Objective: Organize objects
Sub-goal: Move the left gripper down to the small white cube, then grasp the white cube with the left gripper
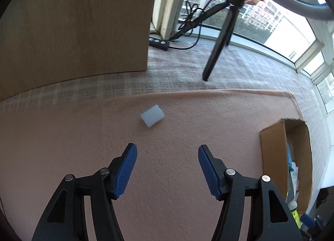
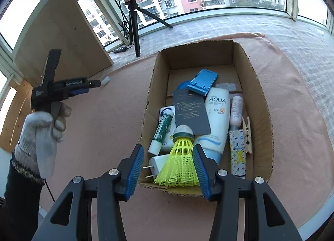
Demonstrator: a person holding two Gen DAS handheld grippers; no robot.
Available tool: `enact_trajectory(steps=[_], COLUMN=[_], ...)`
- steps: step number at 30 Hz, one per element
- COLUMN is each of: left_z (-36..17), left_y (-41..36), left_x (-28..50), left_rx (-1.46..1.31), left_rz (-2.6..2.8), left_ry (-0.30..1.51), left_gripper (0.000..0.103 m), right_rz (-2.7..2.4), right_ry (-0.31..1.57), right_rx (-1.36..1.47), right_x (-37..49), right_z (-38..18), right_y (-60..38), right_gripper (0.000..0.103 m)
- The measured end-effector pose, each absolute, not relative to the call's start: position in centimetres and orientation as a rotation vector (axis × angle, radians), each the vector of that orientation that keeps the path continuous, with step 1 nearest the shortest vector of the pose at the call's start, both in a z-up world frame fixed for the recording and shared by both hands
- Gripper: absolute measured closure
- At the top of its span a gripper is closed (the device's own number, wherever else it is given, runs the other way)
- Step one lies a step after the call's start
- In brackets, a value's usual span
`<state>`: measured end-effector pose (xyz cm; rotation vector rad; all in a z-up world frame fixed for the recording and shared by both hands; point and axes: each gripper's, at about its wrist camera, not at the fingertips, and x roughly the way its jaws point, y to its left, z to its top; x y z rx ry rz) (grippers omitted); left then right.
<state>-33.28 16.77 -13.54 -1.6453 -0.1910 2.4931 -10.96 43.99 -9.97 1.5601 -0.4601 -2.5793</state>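
Left gripper (image 1: 167,151): jaws stood apart, nothing between the ribbed blue pads; held by a gloved hand (image 2: 44,124).
Right gripper (image 2: 168,153): jaws parted over the near end of the box; a shuttlecock (image 2: 180,161) lay between the pads, contact on the right pad uncertain.
Block (image 1: 152,115): small, translucent white, rounded edges; on the cloth ahead of the left gripper, apart from it.
Box (image 2: 262,103): brown corrugated cardboard, open top, torn near rim; on the cloth.
Box contents: yellow mesh shuttlecock with a cork tip, white sunscreen tube (image 2: 216,120), dark card (image 2: 191,111), blue stand (image 2: 202,82), wooden clothespin (image 2: 247,134), white plug (image 2: 156,164).
Surface: pink felt-like cloth (image 1: 62,136) over a checked covering (image 1: 240,67).
Room: curved bay windows, wooden panel (image 1: 73,22), black tripod (image 2: 134,26) with ring light.
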Motion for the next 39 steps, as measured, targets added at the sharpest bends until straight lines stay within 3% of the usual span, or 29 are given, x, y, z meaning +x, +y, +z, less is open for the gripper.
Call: enact_trajectory(steps=[16, 24, 30, 32, 34, 39], left_z=[-16.0, -17.9, -18.2, -18.1, -18.1, -17.7], left_y=[15.8, 16.6, 17.3, 17.5, 17.7, 17.9], left_x=[-39.2, -40.5, -40.5, -40.6, -40.6, -40.1], left_rx=[-1.768, -1.820, -1.827, -1.825, -1.817, -1.803], left_rz=[2.517, 2.489, 2.516, 2.530, 2.528, 2.517], left_ry=[-0.337, -0.320, -0.254, -0.234, -0.231, -0.244], left_gripper=[0.034, 0.035, 0.053, 0.067, 0.073, 0.077], right_rz=[-2.573, -2.593, -2.590, -2.589, -2.593, -2.592], right_ry=[-0.508, -0.512, -0.523, -0.526, -0.523, -0.528], right_rx=[1.566, 1.585, 1.595, 1.594, 1.595, 1.595], right_x=[-8.1, -7.5, -7.4, -7.2, -7.2, -7.1], right_z=[-9.3, -9.3, -9.3, -9.2, -9.2, -9.2], right_y=[44.1, 44.7, 44.8, 44.8, 44.8, 44.8], right_gripper=[0.057, 0.057, 0.057, 0.057, 0.057, 0.057])
